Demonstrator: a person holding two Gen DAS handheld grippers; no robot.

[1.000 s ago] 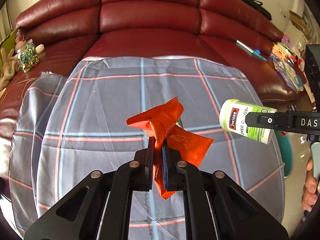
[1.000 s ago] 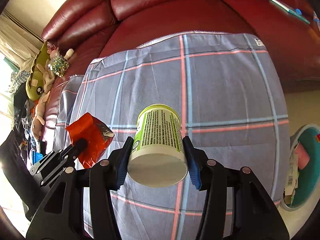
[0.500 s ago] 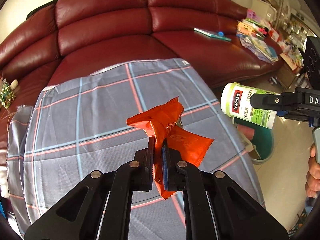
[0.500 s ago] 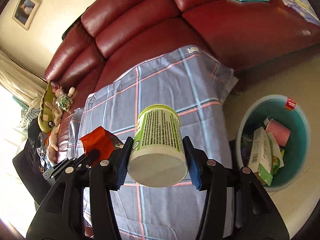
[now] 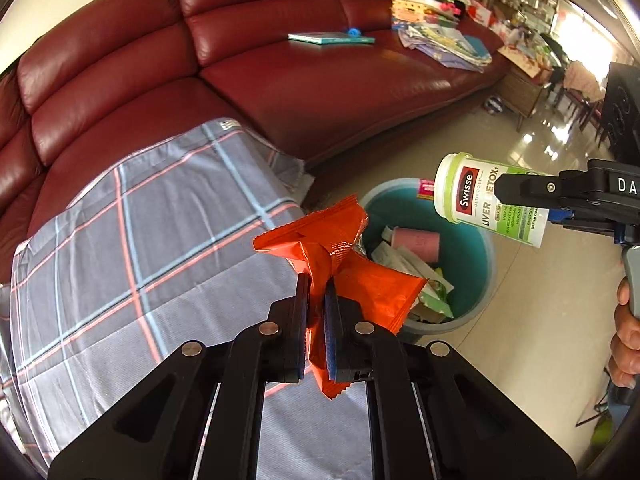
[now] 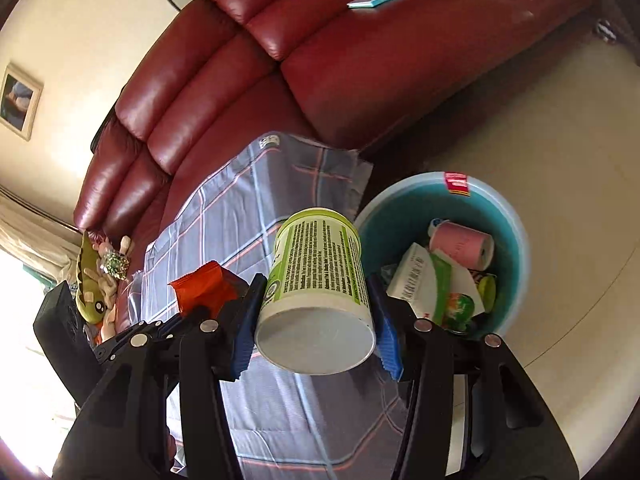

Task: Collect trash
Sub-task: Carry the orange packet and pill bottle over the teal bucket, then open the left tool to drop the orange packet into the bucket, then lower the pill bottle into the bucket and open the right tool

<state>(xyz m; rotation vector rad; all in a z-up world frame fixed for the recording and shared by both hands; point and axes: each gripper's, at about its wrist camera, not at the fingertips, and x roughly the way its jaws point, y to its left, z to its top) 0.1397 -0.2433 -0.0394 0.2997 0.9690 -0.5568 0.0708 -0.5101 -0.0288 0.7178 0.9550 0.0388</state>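
Note:
My left gripper (image 5: 317, 294) is shut on a crumpled orange snack wrapper (image 5: 352, 280), held above the right edge of the plaid cloth, just left of a teal trash bin (image 5: 476, 276). The right gripper (image 6: 316, 312) is shut on a white and green supplement bottle (image 6: 318, 276), lying on its side with its base toward the camera. In the left wrist view that bottle (image 5: 476, 196) hangs over the bin's far right rim. In the right wrist view the bin (image 6: 516, 240) lies right of the bottle, and the wrapper (image 6: 200, 290) shows to the left.
The bin holds a pink roll (image 6: 464, 242), cartons and papers. The plaid cloth (image 5: 132, 240) covers a low surface in front of a dark red leather sofa (image 5: 280, 80). A book (image 5: 332, 38) and piled papers (image 5: 440, 40) lie on the sofa. Tiled floor (image 5: 520, 140) surrounds the bin.
Both grippers have swung right, from over the plaid cloth to its right edge beside the bin, rolling as they went. The bin now fills the view; both grips are unchanged.

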